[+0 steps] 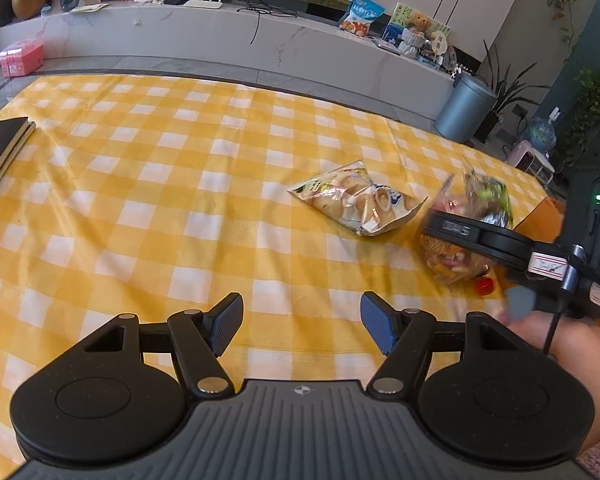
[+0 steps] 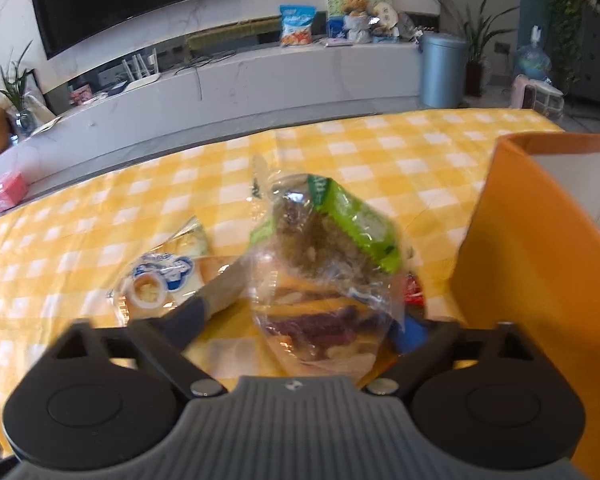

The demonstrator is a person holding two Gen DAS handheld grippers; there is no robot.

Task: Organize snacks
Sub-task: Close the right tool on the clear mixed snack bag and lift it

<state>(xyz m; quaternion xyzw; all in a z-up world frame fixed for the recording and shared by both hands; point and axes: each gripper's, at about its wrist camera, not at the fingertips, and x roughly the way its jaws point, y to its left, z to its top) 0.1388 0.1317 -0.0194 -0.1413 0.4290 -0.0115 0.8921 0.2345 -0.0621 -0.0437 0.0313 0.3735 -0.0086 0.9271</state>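
A clear snack bag with a green label [image 2: 328,264] stands upright between the fingers of my right gripper [image 2: 324,312], which is shut on its lower part. The left wrist view shows that bag [image 1: 484,200] at the right, under the right gripper's [image 1: 456,240] black finger. A second, pale bag of round snacks [image 1: 360,204] lies flat on the yellow checked cloth, just left of the held one [image 2: 160,276]. My left gripper [image 1: 302,316] hovers open over bare cloth, nearer than both bags. An orange box [image 2: 540,280] stands right of the held bag.
A small red item [image 1: 484,286] lies beside the held bag. A dark notebook [image 1: 0,148] sits at the table's left edge. Beyond the far edge are a grey bin [image 1: 464,108] and a white TV bench [image 1: 220,40]. A hand [image 1: 572,344] holds the right gripper.
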